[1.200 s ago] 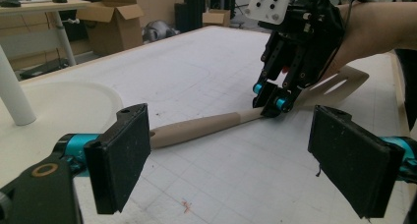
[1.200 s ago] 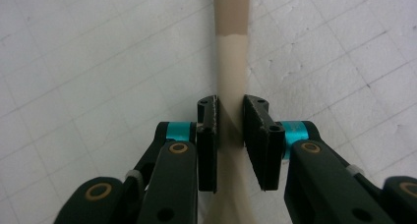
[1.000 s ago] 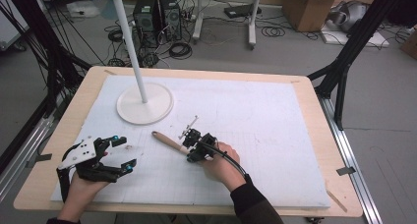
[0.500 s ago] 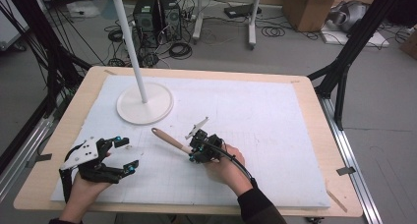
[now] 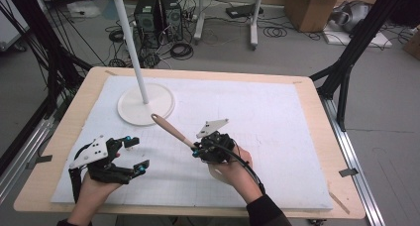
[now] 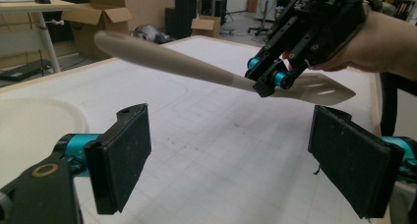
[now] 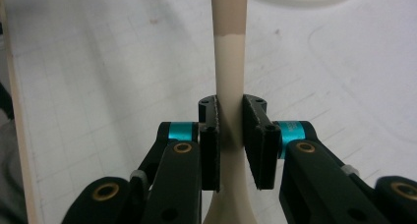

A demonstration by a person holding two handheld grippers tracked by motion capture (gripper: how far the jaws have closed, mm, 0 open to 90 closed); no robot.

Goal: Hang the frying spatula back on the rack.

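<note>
Spatula (image 5: 171, 130) is up off the mat (image 5: 277, 117), near the middle of the table and toward its near edge, handle aimed at the far-left corner. Your right gripper (image 5: 199, 150) has its jaws clamped on the neck, just above the blade; the right gripper view shows the pads (image 7: 210, 145) squeezing the shaft (image 7: 229, 76). So you're in the carry, I'd say, lifted and heading for the rack. Next you'll need to raise it and line the handle end up with a hook on the white stand (image 5: 134, 47). Its round base (image 5: 148, 104) sits dead ahead, so come in above it. Your left gripper (image 5: 136, 156) rests by the near-left corner, jaws spread wide on nothing, well clear of the path.
</note>
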